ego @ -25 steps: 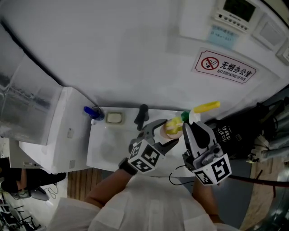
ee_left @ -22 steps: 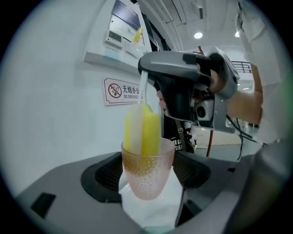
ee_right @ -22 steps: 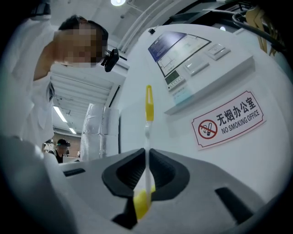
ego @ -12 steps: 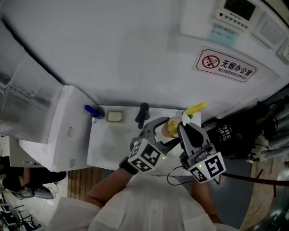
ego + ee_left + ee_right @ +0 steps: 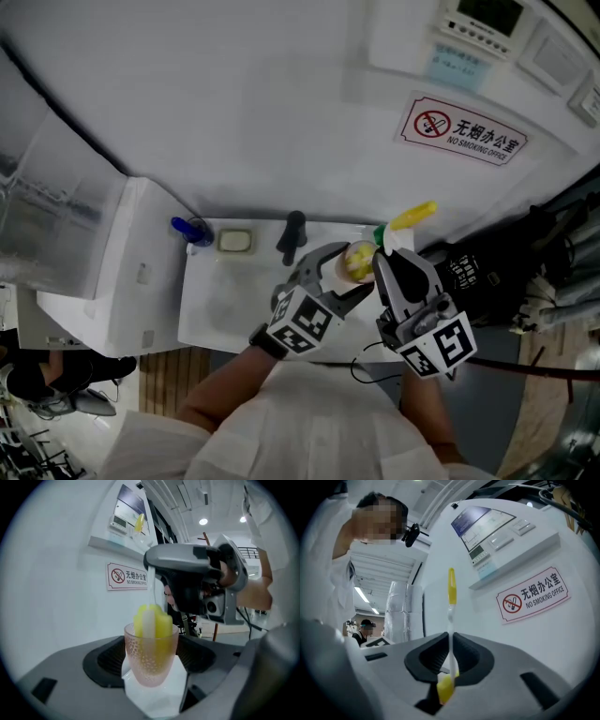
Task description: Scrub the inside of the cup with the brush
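Left gripper (image 5: 341, 274), seen from the head view, has its two jaws clamped on the cup (image 5: 357, 262), one on each side. The right gripper (image 5: 399, 259) sits just beside the cup on its right and grips the brush (image 5: 412, 216). The brush's yellow handle end sticks up and away from the cup towards the wall. From this height the brush's yellow sponge seems to fill the cup's mouth, though how deep it goes is hard to judge. A white table (image 5: 220, 305) lies below the cup, and a no-smoking sign (image 5: 464, 133) hangs on the wall well beyond it.

In the left gripper view the cup stands upright between the grey jaws, pinkish and dimpled, resting against a white pad. The sponge head (image 5: 152, 619) is partly inside the cup and rises above its rim, with the white stem running up to the right gripper, which hangs directly above the cup.

In the right gripper view the jaws are closed on the brush's thin white stem. The yellow handle tip (image 5: 451, 587) points away past the jaws, and a bit of yellow sponge (image 5: 446, 689) shows on the near side of the clamp.
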{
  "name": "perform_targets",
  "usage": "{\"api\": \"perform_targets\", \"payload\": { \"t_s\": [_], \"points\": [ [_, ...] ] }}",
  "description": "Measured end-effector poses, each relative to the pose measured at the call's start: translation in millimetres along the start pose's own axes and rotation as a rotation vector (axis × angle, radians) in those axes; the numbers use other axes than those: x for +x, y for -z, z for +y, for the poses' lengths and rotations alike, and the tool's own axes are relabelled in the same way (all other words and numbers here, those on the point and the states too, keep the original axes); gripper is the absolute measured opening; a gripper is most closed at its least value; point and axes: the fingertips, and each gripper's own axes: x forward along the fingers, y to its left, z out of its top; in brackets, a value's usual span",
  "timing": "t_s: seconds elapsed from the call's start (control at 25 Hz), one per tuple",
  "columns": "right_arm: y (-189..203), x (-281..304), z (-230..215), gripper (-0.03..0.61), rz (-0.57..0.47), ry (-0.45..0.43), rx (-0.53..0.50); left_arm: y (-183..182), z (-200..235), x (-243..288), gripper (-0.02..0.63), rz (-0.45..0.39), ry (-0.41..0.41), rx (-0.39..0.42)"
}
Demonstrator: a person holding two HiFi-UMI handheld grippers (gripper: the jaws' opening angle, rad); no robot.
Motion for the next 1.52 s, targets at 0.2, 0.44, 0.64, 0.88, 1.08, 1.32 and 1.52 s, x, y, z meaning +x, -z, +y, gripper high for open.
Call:
{"api": "perform_targets", "payload": {
  "t_s": [0.2,0.44,0.64,0.88,1.08,1.32,1.52],
  "points": [
    [38,-1,-4,0.031,0.07,-0.005,0.008,2,0,5,0.339,-0.004,-0.005,0.0],
    [37,-7,-23,0.029,0.066,0.011,0.023,27,-2,23,0.339,0.003,-0.007,-0.026],
    [-10,-29,-58,0.029,-0.031,0.049,0.014,62,13,44,0.339,0.019,-0.067,-0.075],
    [-12,-71,-103,0.029,-0.009,0.142,-0.026,101,40,73,0.339,-0.022,-0.16,-0.148],
    [22,-101,-121,0.029,0.062,0.209,0.007,126,49,108,0.339,-0.045,-0.17,-0.173],
    [56,-123,-132,0.029,0.104,0.275,0.066,159,66,141,0.339,-0.05,-0.204,-0.211],
    [67,-127,-138,0.029,0.112,0.293,0.08,164,71,147,0.339,-0.09,-0.196,-0.174]
  ]
}}
